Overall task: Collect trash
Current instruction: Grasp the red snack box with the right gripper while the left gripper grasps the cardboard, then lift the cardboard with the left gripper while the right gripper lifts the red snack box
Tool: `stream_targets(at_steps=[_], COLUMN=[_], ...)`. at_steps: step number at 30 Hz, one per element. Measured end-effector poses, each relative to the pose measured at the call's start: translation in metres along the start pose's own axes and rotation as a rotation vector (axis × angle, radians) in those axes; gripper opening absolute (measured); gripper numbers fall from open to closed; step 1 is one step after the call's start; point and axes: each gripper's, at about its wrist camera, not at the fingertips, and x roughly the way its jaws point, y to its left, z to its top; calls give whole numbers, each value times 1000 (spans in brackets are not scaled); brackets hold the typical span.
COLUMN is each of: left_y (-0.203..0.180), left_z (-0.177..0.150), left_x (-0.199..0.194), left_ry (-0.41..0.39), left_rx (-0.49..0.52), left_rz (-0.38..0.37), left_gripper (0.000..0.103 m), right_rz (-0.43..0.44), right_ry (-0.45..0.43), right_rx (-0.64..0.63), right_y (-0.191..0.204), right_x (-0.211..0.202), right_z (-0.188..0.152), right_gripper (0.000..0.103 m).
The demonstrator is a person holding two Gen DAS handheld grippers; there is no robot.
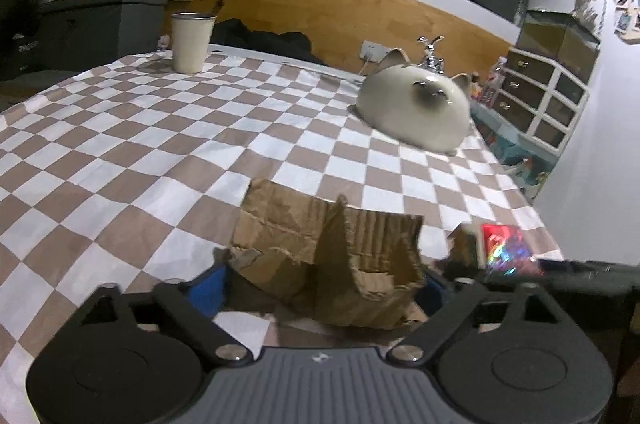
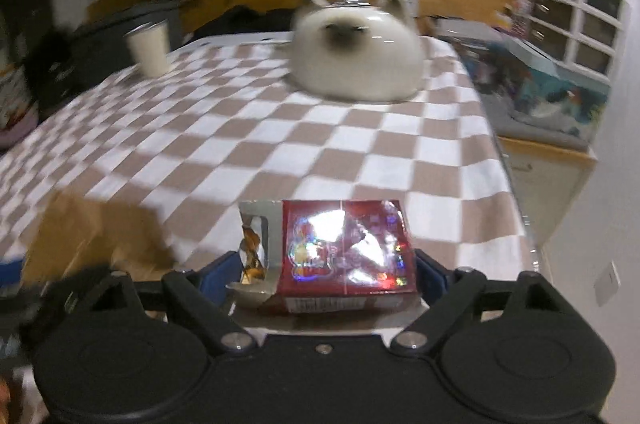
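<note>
Nearest in the left wrist view, the left gripper [image 1: 320, 288] has its jaws spread wide, one blue-padded finger [image 1: 206, 290] on each side of a torn piece of brown corrugated cardboard [image 1: 328, 256]. The cardboard lies crumpled on the counter [image 1: 120, 151], which is covered with a brown-and-white checked cloth. Whether the pads actually press on it cannot be made out; the left pad sits just beside its ragged edge.

In the right wrist view, the right gripper [image 2: 324, 278] is likewise spread, straddling a shiny red foil snack packet [image 2: 344, 248] whose left end is torn open, showing silver lining. The packet rests flat on the checked cloth near the counter's front edge, and small gaps show between it and the blue pads. The same packet [image 1: 506, 250] appears just to the right of the cardboard in the left view, and the cardboard [image 2: 92, 232] shows as a blurred brown shape left of the packet in the right view.

Farther back, toward the right side of the counter, sits a cream cat-faced dome with two ears [image 1: 414, 103], with a chrome tap [image 1: 432, 53] behind it. At the far left corner stands a cream cup with a metal rim [image 1: 191, 41], upright and well apart from the trash. Beyond, a white drawer cabinet [image 1: 548, 91] stands against the wall.
</note>
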Motion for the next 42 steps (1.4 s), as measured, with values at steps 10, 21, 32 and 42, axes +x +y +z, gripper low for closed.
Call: stream_targets(at_steps=[10,21,32,42], left_y=[-5,-5,-7,-21], left_z=[-6,-19,-41,-70], left_x=[-9,-32,-85,-134], left_ry=[6,-13,-46,-59], left_rx=[43,40,12,7], left_rz=[0,25,29,66], left_gripper=[62,32,31,31], right_rz=[33,63,98,110], right_ry=[23,-3,-28,-57], right_rx=[-22,49,92,94], right_y=[1,-17,-27,-30], right_x=[-35,-78,-117,-158], right_z=[-21,-40,-55,-75], right_gripper=[89,89,89,89])
